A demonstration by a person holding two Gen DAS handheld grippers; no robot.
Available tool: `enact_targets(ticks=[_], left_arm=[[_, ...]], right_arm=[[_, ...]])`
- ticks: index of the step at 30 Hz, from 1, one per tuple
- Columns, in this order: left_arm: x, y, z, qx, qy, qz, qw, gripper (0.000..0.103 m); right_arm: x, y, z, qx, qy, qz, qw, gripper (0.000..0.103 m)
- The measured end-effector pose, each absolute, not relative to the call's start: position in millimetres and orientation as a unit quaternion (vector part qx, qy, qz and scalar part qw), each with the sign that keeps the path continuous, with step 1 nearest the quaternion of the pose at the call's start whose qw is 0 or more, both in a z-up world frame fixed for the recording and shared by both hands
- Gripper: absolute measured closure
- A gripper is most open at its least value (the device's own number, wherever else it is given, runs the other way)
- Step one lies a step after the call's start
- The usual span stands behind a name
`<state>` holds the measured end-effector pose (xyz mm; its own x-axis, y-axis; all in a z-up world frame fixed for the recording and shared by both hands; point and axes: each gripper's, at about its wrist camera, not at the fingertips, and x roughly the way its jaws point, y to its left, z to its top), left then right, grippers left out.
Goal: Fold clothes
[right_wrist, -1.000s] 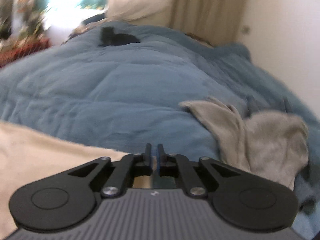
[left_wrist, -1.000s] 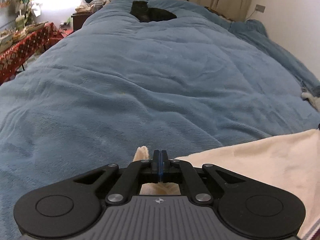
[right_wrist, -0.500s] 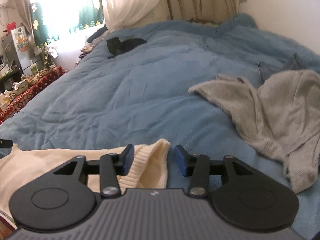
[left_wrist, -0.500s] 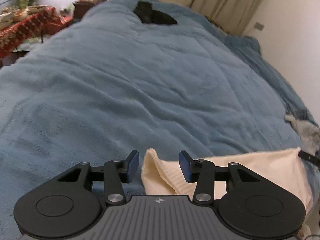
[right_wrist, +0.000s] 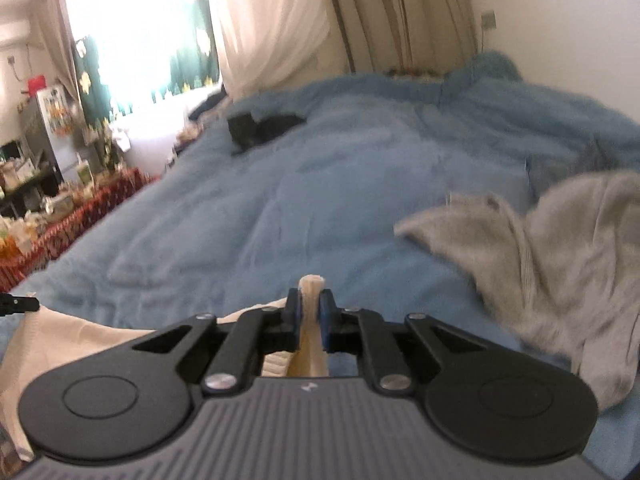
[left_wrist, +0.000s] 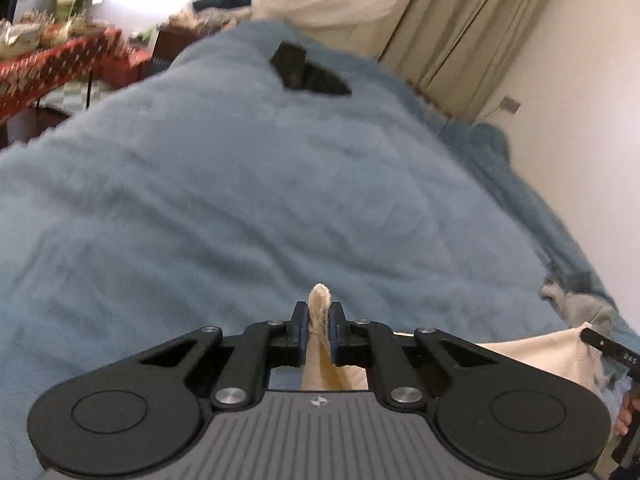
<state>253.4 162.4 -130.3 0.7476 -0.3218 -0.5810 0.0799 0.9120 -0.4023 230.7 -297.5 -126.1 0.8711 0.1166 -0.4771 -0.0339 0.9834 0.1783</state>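
- Half a second back, both our claws stood wide apart with a corner of the cream garment lying between their fingers; now each one is closing and a fold of that cloth is pinched between its pads.
- Our left claw (left_wrist: pixel 319 328) grips one corner of the cream garment (left_wrist: pixel 540 354), a small tuft of cloth poking up past its fingertips.
- Our right claw (right_wrist: pixel 310 312) clamps the other corner of the same garment, again with a tuft showing above the pads.
- The cloth stretches between our two claws, just above the near edge of the blue bed cover (left_wrist: pixel 260 200).
- Compared with a moment ago, both views look more toward the curtains (right_wrist: pixel 400 12) and less at the bed.
- A grey garment (right_wrist: pixel 560 264) lies crumpled on the cover to our right, apart from the cream one.
- A black item (left_wrist: pixel 304 72) sits at the far end of the bed.
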Motion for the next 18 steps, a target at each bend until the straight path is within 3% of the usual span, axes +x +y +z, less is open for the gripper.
enact_targets(ticks=[5, 13, 16, 17, 18], left_arm=[[282.5, 151.9, -128.8, -0.126, 0.331, -0.103, 0.929, 0.093], [331.7, 136.5, -197.3, -0.051, 0.41, -0.093, 0.906, 0.091], [331.1, 137.8, -196.6, -0.049, 0.414, -0.088, 0.905, 0.084], [329.4, 138.7, -192.4, -0.048, 0.409, -0.082, 0.908, 0.081], [326.6, 139.5, -188.3, -0.046, 0.403, -0.075, 0.911, 0.075]], right_arm=[[269.8, -298.1, -114.0, 0.066, 0.246, 0.041, 0.966, 0.093], [327.3, -300.0, -174.3, 0.03, 0.325, 0.023, 0.945, 0.092], [325.0, -307.2, -175.1, 0.04, 0.324, 0.024, 0.945, 0.081], [323.0, -308.6, -171.1, 0.04, 0.32, 0.019, 0.947, 0.072], [320.9, -309.9, -167.2, 0.04, 0.315, 0.013, 0.948, 0.068]])
